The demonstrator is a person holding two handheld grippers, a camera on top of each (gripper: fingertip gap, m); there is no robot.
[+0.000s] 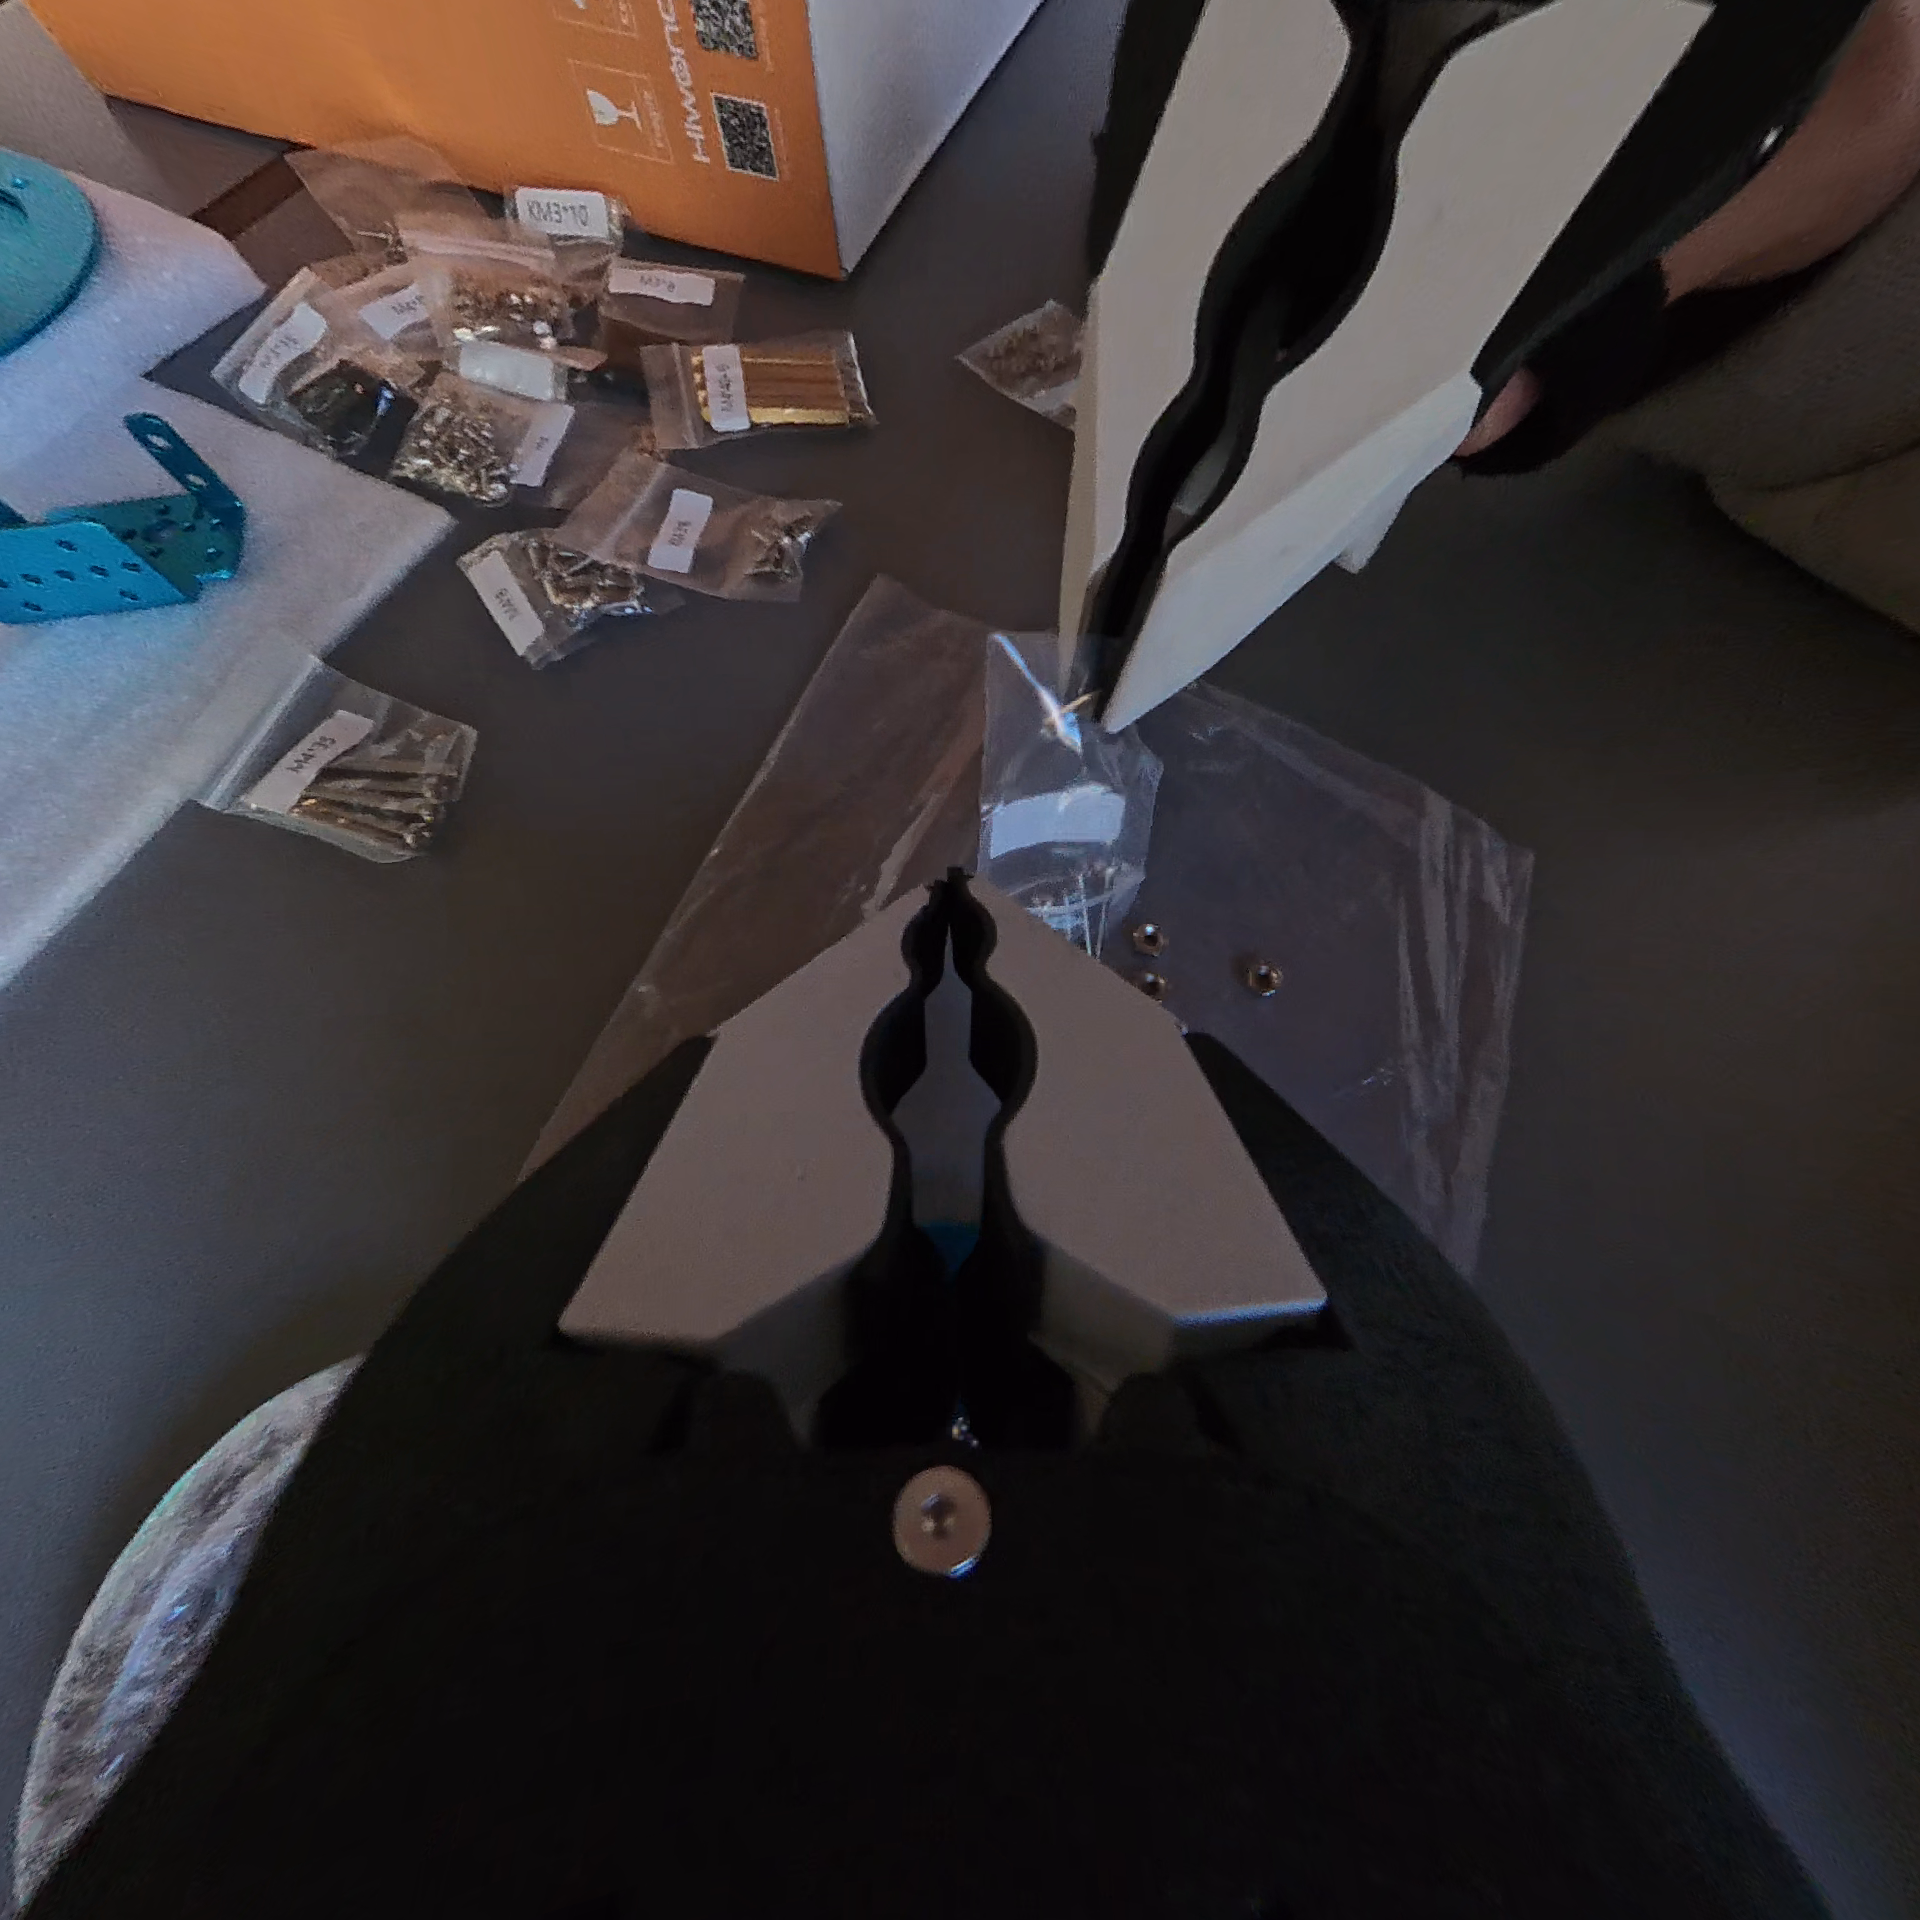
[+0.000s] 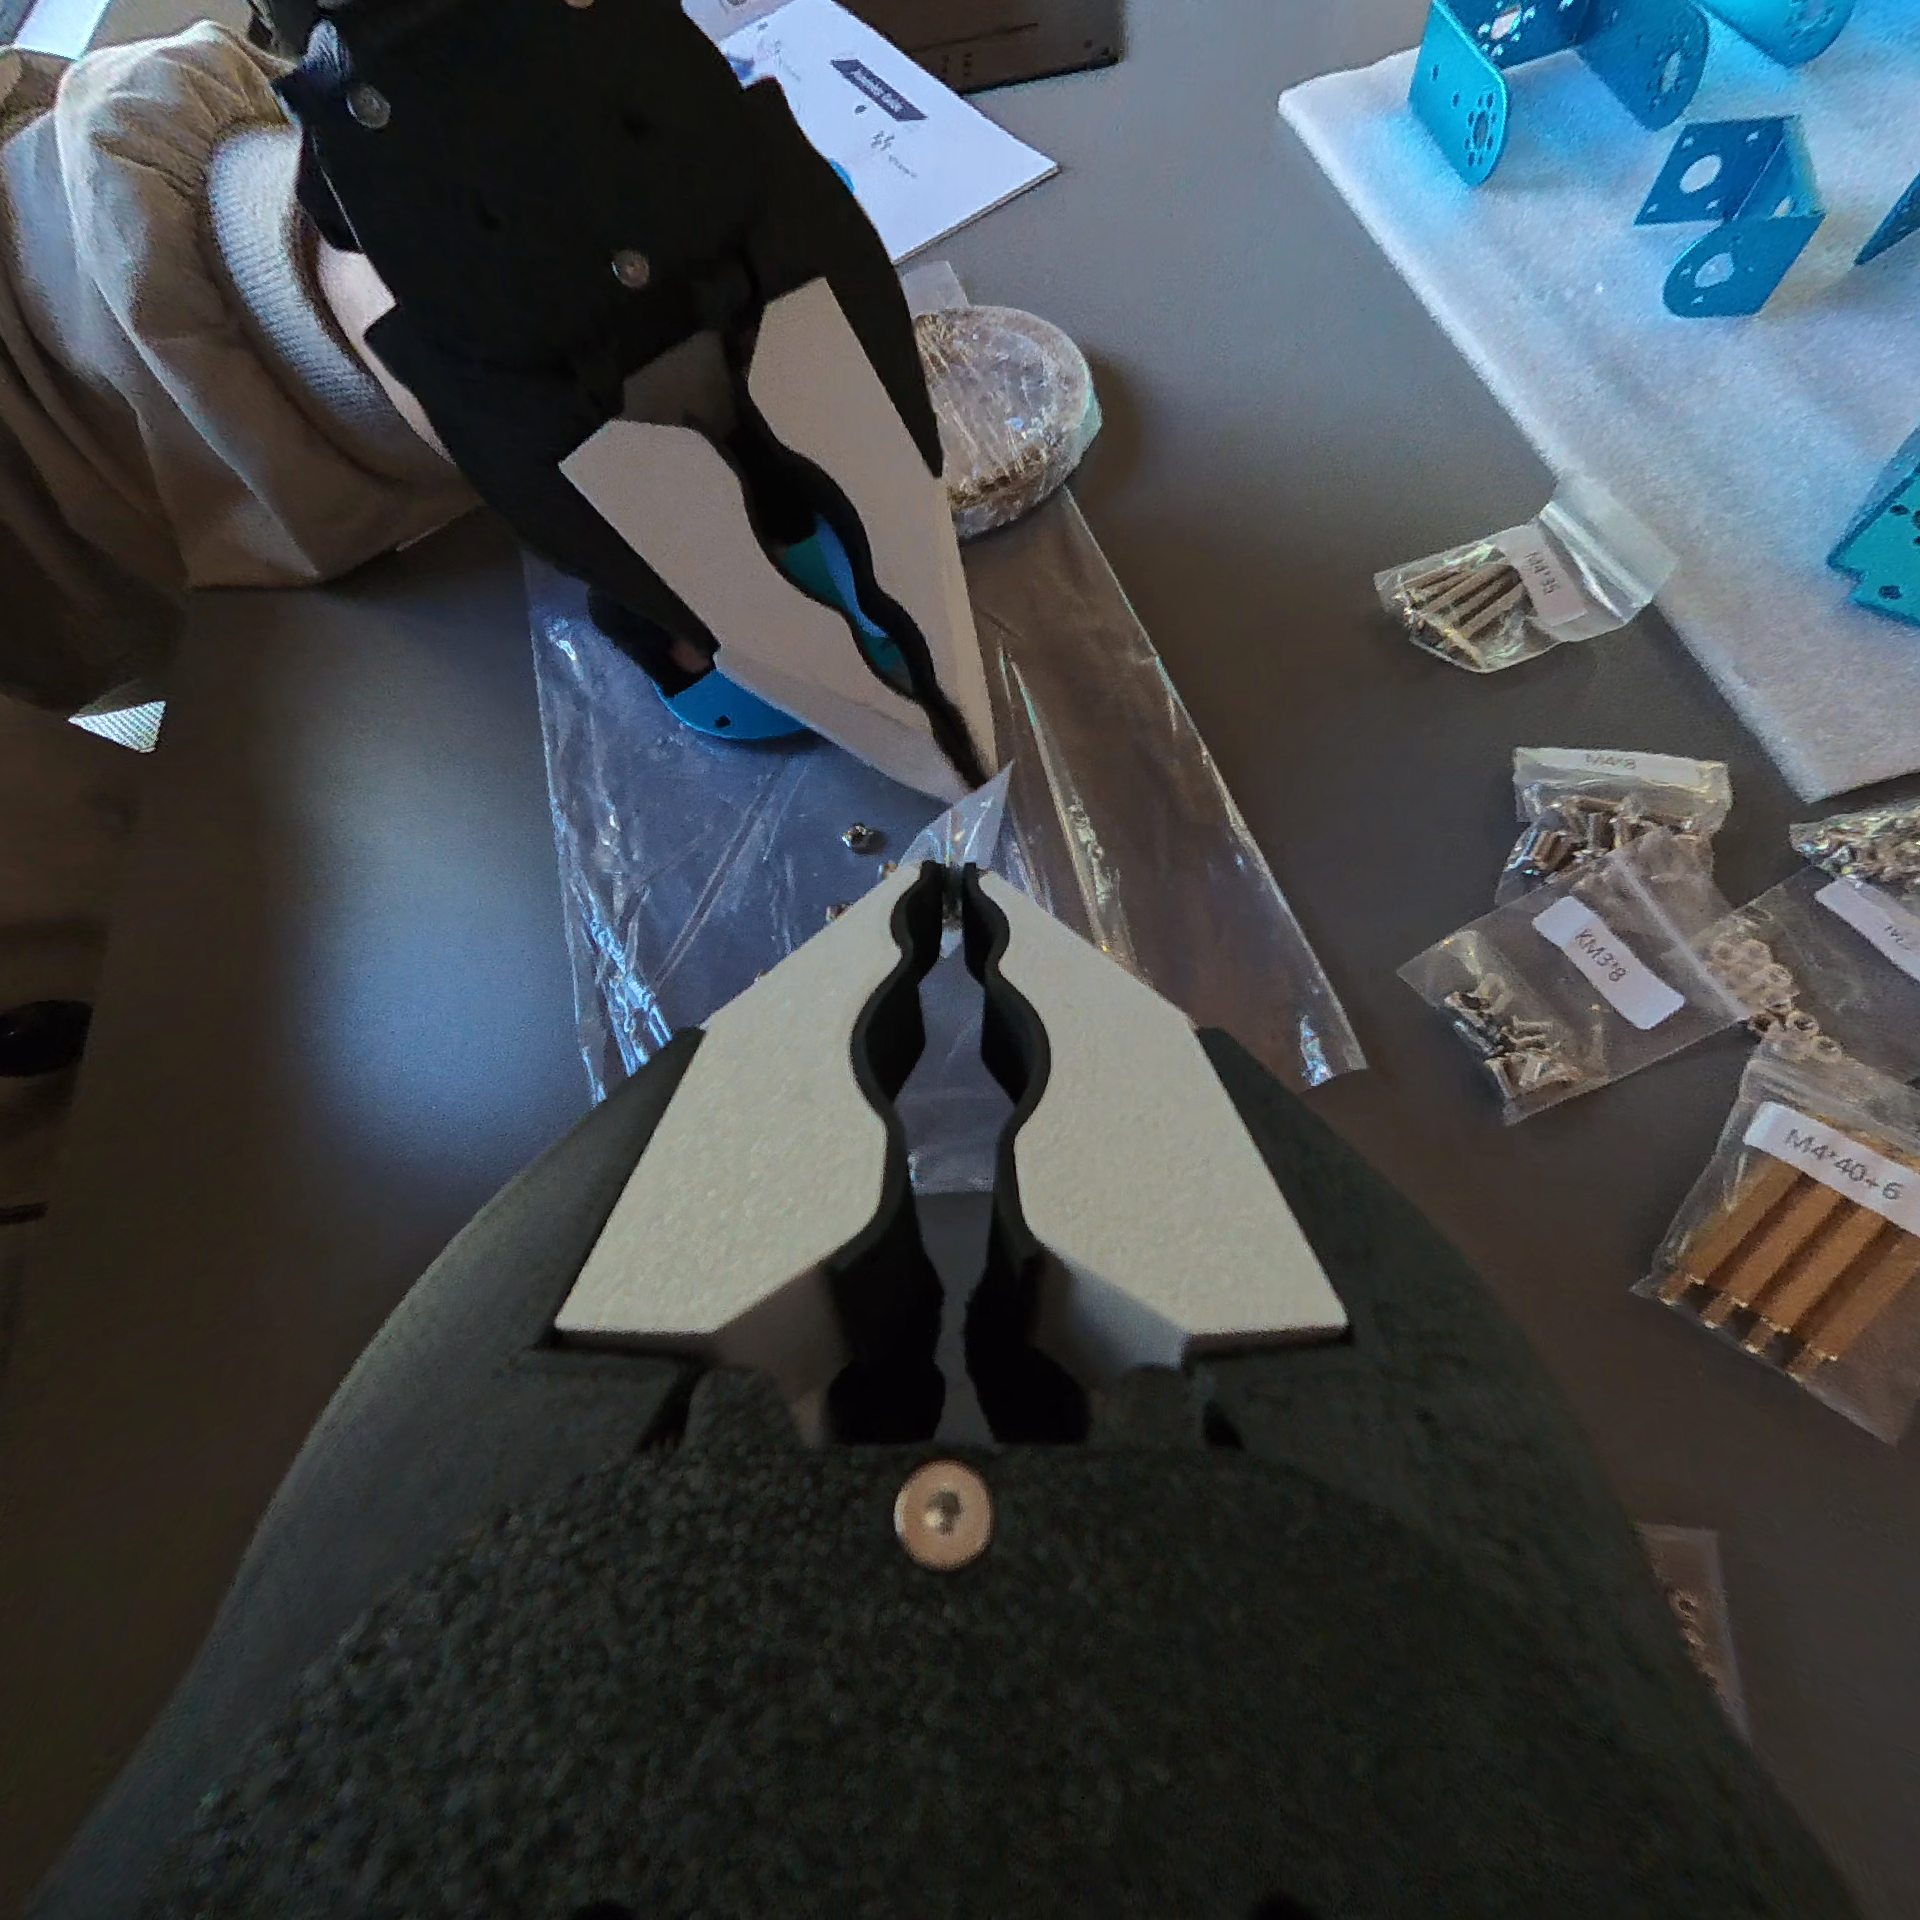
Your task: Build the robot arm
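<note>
1. Small clear bag (image 1: 1070,800): light, limp, slick film; likely to crumple and slide, so best pinched at an edge or the sealed strip, never across the middle. Few tiny fasteners possibly inside, hard to tell.
2. Looks: transparent, creased, catching glare, with a white patch on its face.
3. Place: in the left wrist view just past 12 o'clock of the left gripper (image 1: 951,894), hanging over a clear plastic sheet (image 1: 1351,935) spread on the dark table (image 1: 312,1143).
4. Left gripper: jaws clenched, apparently nipping the bag's near corner.
5. Right gripper (image 1: 1091,707): coming in from 1 o'clock, jaws clamped on the bag's top edge; in its own view (image 2: 951,883) a sliver of film shows between the tips, with the left gripper (image 2: 971,774) directly at 12 o'clock.
6. 3 loose nuts (image 1: 1148,940) on the sheet, just beside the bag at 4 o'clock.
7. Labelled hardware bags (image 1: 582,592) at 10 o'clock, well apart; orange box (image 1: 468,94) at 11 o'clock behind them.
8. Blue metal brackets (image 2: 1725,229) on white foam (image 2: 1558,416) at 2 o'clock in the right wrist view; bagged brass standoffs (image 2: 1808,1278) at 3 o'clock.
</note>
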